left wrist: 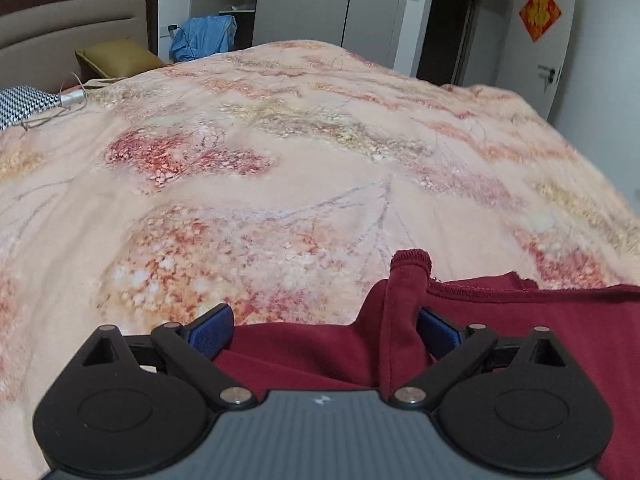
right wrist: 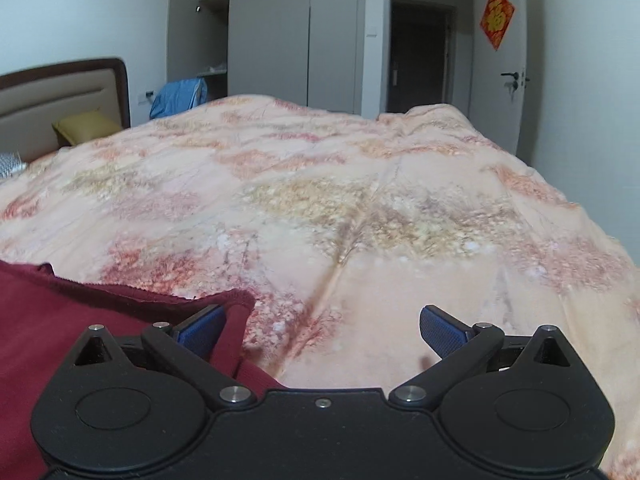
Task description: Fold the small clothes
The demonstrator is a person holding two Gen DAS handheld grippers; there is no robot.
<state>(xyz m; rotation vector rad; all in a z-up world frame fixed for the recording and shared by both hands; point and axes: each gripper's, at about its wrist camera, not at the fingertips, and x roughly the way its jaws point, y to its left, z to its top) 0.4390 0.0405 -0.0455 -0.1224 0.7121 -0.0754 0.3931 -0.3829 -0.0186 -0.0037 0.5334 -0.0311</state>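
- The room is lit softly and evenly, a bit dim, and you cannot see a lamp or window.
- The bedspread looks pale and a little washed out, with its flower print smeared and fuzzy, most of all far from the camera.
- The doorway behind the bedspread is dark inside.
- Straight things bend near the picture edges, and the top corners go black.
- Shadows on the bedspread are faint, with no glare.

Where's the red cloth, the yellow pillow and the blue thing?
red cloth [left wrist: 520,340]: left wrist view, flat middle part.
yellow pillow [left wrist: 118,56]: left wrist view, its top.
blue thing [right wrist: 178,98]: right wrist view, its middle.
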